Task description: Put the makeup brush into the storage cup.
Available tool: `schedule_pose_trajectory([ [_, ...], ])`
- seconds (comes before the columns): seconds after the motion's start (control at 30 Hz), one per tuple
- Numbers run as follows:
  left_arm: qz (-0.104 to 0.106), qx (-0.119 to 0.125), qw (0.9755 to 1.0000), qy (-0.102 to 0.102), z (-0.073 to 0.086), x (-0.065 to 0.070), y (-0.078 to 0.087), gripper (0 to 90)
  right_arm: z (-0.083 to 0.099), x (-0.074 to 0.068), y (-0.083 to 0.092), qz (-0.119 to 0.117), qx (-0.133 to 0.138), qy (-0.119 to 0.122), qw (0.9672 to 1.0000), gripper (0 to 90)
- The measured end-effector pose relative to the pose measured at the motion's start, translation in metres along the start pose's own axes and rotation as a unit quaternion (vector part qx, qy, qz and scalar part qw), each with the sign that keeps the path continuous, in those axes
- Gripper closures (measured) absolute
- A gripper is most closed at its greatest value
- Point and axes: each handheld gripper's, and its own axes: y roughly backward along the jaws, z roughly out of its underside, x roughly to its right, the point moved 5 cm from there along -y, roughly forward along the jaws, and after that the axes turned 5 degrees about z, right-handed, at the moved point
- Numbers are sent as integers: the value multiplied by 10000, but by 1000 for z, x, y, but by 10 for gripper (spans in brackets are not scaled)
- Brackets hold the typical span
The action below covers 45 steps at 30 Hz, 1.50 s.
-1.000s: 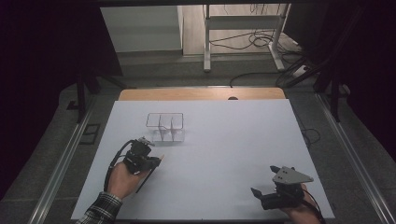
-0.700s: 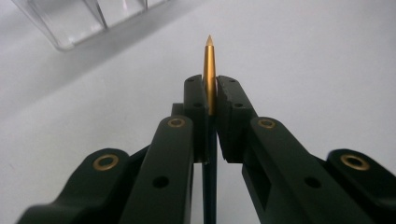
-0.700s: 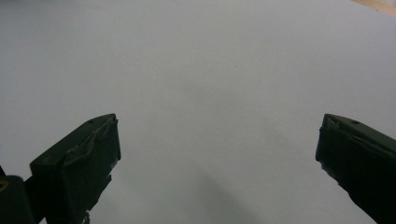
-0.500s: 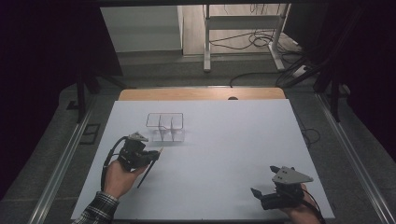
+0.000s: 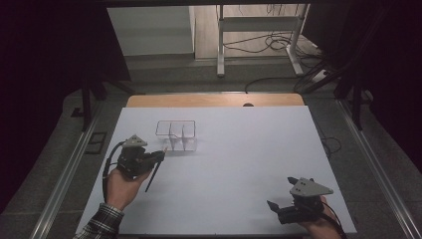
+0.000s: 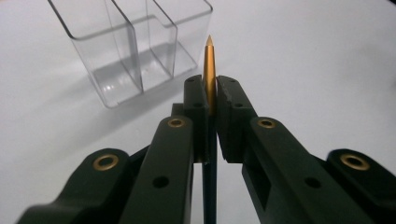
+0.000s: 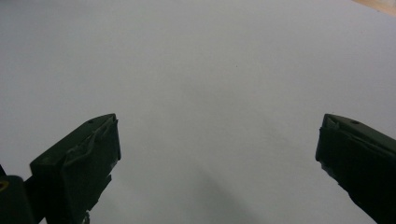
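White table sheet (image 5: 234,159) stretching wide between both hands, bare across its middle and right; wooden strip (image 5: 214,100) showing past the far edge, metal rails along either side. Near edge close under both forearms.

One clear plastic organizer (image 5: 177,135), three compartments, upright near the far left part of the sheet. One pen (image 6: 209,74), dark-bodied with a gold pointed tip. Two grippers.

Left gripper (image 5: 158,156) pinched tight on the pen, gold tip poking out past the jaw ends toward the organizer, dark barrel slanting down and back below the hand. Held just short of the organizer, not touching it. Right gripper (image 5: 281,209) low at the near right corner, well apart, jaws spread wide over bare sheet.
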Motion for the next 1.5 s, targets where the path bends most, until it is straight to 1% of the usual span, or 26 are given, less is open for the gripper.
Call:
schedule_pose_trajectory([
  [0.1,-19,189,9998,-12,-4,0,5,842,0,0,0,-3,-3,5,10000,1],
  [0.23,-59,300,9995,-7,-7,0,8,842,0,0,0,-7,-13,9,10000,1],
  [0.33,-86,468,9989,0,-11,-2,12,842,0,-1,0,-7,-12,11,10000,1],
  [0.5,-139,630,9979,11,-16,-7,17,841,0,-1,0,-9,-16,14,10000,1],
  [0.57,-174,734,9971,24,-19,-9,19,842,0,-1,-1,-6,-15,19,10000,1],
  [0.6,-174,734,9971,24,-19,-9,19,842,0,-1,-1,-6,-16,17,10000,1],
  [0.63,-208,838,9963,34,-21,-11,21,842,0,-1,-1,-8,-16,18,10000,1],
  [0.73,-242,991,9948,44,-26,-14,23,842,0,-1,-1,-13,-17,18,10000,1],
  [0.8,-237,1034,9944,41,-27,-14,24,842,0,-1,-1,-12,-15,24,10000,1],
  [0.83,-265,1103,9935,40,-30,-16,24,842,0,-1,-1,-12,-14,24,10000,1],
  [0.97,-319,1250,9916,10,-36,-18,25,842,0,-1,-1,-11,-12,21,10000,0],
  [1.0,-319,1250,9916,10,-36,-18,25,842,0,-1,-1,-14,-14,17,10000,1],
  [1.2,-412,1415,9891,17,-43,-22,27,841,0,-1,-1,-20,-12,18,10000,1],
  [1.27,-439,1492,9878,47,-45,-24,27,841,0,-1,-1,-20,-7,21,10000,1],
  [1.33,-448,1610,9859,103,-47,-27,27,841,0,-1,-1,-20,-9,25,10000,1],
  [1.37,-448,1610,9859,103,-47,-27,27,842,0,-1,-1,-20,-9,25,10000,1],
  [1.4,-450,1650,9852,127,-47,-28,27,842,0,-1,-1,-20,-13,23,10000,1],
  [1.5,-462,1707,9841,176,-49,-32,25,842,0,-1,-1,-21,-20,28,10000,1],
])
